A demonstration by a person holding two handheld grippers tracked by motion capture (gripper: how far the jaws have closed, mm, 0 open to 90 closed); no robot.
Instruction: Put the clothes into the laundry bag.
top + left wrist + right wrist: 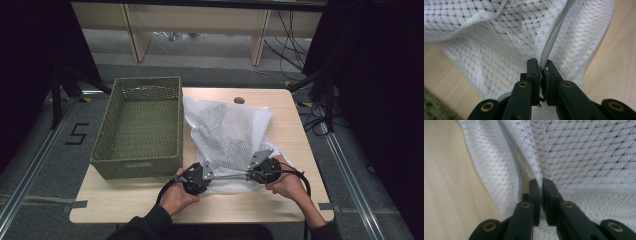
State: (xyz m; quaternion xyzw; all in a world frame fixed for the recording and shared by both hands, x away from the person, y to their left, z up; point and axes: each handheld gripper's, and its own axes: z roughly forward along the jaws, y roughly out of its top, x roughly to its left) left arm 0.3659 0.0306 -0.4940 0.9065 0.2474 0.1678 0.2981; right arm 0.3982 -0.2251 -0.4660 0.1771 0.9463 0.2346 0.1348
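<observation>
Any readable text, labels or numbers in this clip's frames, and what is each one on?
"5": black tape strokes forming the digit on the grey floor, left of the green basket.
The basket, the white mesh laundry bag, the wooden table and both grippers, left gripper and right gripper, carry no legible text in any view.

I am working in what looks like a lab recording bay: a small wooden table (pixel 295 145) stands on grey carpet between black curtains (pixel 380 100), with aluminium rails (pixel 350 175) along the floor. A number 5 in black tape (pixel 76 134) marks the floor at left, loose cables (pixel 290 35) trail at the back, and pale wooden shelving (pixel 200 22) lines the far wall.
</observation>
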